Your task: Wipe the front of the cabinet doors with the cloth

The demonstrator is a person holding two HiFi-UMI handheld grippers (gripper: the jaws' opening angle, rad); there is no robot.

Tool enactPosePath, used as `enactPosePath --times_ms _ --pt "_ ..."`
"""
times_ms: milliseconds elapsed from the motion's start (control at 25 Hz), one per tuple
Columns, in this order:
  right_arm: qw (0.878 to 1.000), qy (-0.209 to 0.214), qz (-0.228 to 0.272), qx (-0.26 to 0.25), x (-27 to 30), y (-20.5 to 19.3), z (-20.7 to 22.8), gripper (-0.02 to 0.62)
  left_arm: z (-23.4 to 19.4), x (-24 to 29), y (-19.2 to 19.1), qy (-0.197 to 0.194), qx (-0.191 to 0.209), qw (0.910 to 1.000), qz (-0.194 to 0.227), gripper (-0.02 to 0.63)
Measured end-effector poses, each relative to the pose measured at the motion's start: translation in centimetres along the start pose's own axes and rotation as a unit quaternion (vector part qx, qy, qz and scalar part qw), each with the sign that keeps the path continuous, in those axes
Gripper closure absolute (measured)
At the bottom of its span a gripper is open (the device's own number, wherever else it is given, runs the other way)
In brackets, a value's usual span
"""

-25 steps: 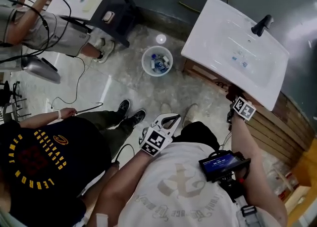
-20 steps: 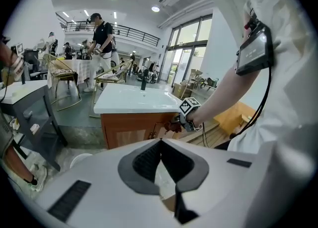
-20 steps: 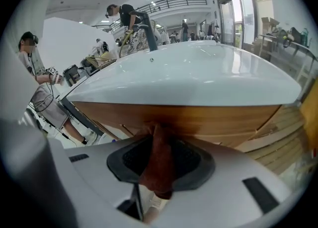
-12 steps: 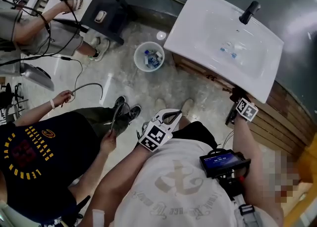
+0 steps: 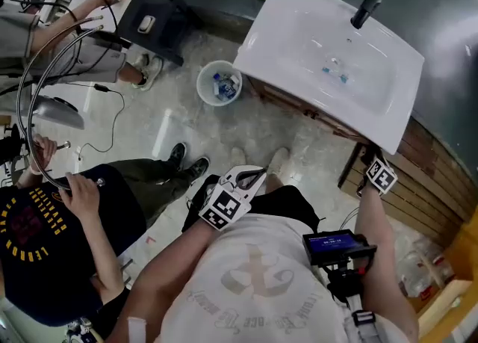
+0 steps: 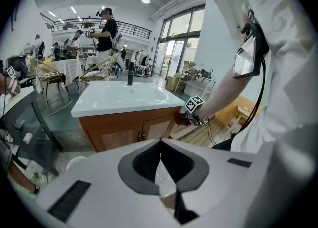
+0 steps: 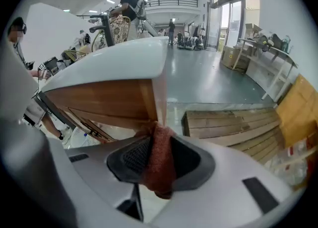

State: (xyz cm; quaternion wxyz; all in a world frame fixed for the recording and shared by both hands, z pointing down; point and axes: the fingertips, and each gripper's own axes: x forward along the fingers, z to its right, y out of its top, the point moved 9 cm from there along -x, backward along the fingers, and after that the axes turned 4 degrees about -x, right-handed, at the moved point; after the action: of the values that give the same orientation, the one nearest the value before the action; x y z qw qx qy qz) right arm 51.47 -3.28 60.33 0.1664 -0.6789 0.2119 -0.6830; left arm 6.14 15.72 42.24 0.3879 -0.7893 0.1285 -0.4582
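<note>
Where the cabinet corner ends, the right gripper (clamped) presses cloth.

**Where stuff sits**

Sink sits on the cabinet, upper right of the head view, tap at its far edge. Bin on the floor just left of it. Table upper left, planks lower right.
</note>
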Motion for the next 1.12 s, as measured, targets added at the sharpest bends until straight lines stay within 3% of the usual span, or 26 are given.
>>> enactPosePath --times_ms 280,440,600,1120 --pt "0.997 0.059 -0.01 -0.047 2.7 0.7 -2.5 0.474 0.3 0.5 -0.6 0.012 -0.009 0.9999 -0.008 0.594" --pt "0.993 0.107 -0.009 -0.053 3.6 -0.2 -6.3 0.474 -0.3 0.0 -0.9 0.014 -0.006 0.9997 -0.018 0.594" --pt "0.986 0.145 -0.01 -0.082 3.4 0.5 -10.6 0.474 -0.9 -1.1 -0.6 0.03 -0.018 0.9994 0.0 0.594" --pt "0.97 0.205 -0.025 -0.127 4.6 2.4 -21.2 0.474 -3.1 -3.1 -2.8 0.068 -0.078 0.9942 0.029 0.594"
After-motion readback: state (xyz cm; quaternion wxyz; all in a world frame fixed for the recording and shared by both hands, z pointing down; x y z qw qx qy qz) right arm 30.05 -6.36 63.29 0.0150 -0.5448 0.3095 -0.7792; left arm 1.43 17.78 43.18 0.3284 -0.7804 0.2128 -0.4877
